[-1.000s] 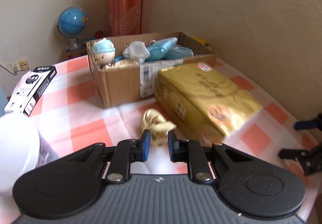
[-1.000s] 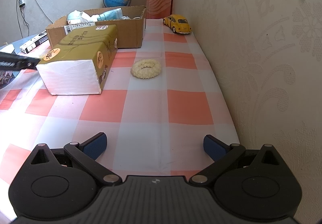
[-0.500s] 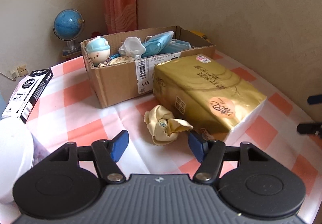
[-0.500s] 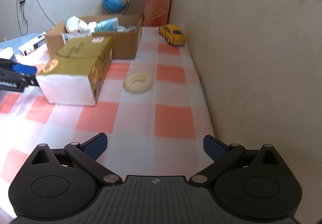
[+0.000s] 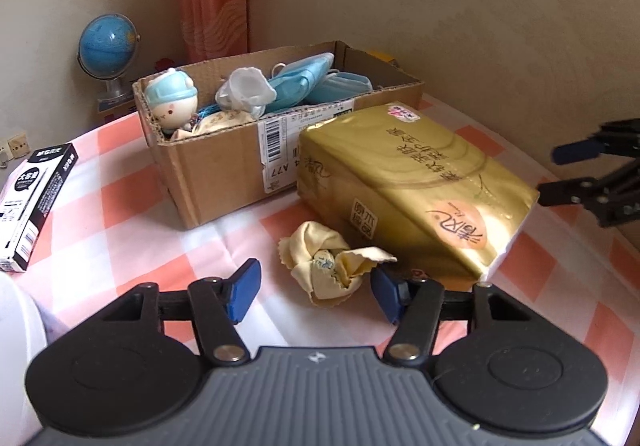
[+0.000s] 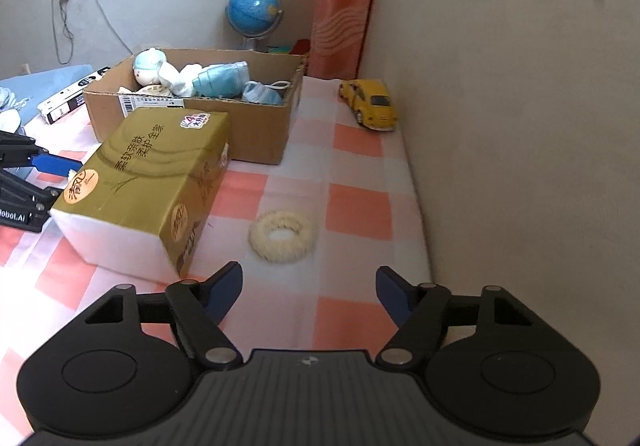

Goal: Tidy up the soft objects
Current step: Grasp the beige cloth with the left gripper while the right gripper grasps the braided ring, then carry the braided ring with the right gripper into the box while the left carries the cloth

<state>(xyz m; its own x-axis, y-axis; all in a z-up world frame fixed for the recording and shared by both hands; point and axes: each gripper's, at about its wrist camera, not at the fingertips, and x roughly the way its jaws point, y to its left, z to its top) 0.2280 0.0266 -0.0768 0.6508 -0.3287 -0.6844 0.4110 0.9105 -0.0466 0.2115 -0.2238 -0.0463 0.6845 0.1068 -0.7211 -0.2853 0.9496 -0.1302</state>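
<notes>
The left gripper (image 5: 314,288) sits low over the table (image 5: 132,246) with its jaws apart and just closing in; the crumpled yellow cloth (image 5: 334,264) lies between them, unpinched, though its right flap may already brush the right-hand pad. The cloth rests on the table just beside the gold tissue pack (image 5: 408,181), in front of the box (image 5: 224,169) that already holds masks and a doll.

To take the cloth well, centre the jaws on its knotted bulk, not the loose flap, and go low enough that the pads catch several folds. Keep the right pad off the tissue pack so it isn't dragged along. Then lift clear of the box wall before moving over it.

The right gripper (image 6: 308,288) has been narrowing its jaws, which hold nothing, with the cream ring (image 6: 282,234) ahead on the table. It should wait clear of the left.
</notes>
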